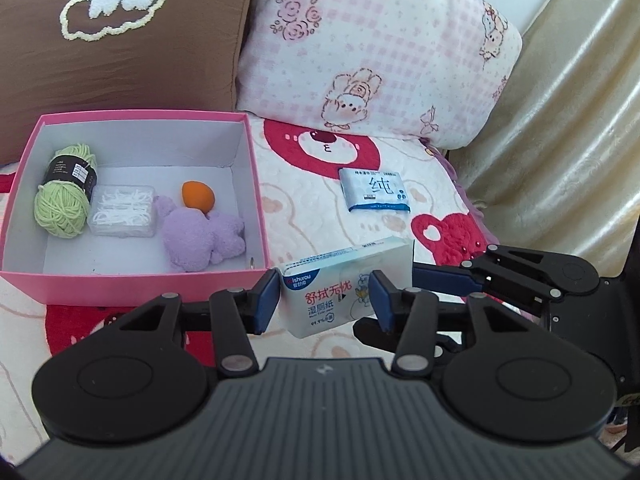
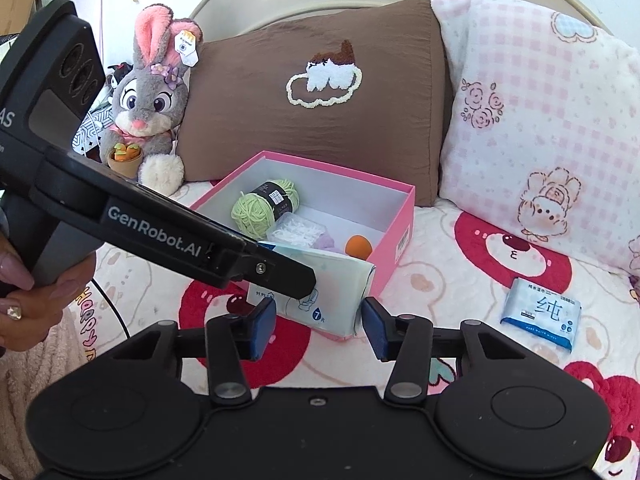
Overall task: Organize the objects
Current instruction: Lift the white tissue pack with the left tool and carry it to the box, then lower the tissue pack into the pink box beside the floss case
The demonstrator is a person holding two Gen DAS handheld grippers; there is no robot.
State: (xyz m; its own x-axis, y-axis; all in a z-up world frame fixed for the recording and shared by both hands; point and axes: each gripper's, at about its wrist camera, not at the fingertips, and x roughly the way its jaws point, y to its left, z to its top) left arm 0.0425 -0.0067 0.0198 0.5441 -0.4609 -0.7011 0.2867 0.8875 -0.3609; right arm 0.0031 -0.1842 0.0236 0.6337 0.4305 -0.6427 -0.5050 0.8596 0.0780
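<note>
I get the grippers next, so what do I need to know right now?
Left gripper: shut on the wipes, just outside the pink box, at its near corner.
Right gripper: its fingers flank the end of the wipes; I cannot tell if they pinch.
In the box: yarn, clear case, purple plush, orange ball.
On the bed: blue pack, lying to the right of the box.
Left to do, probably: put the wipes in the box, then the blue pack.
</note>
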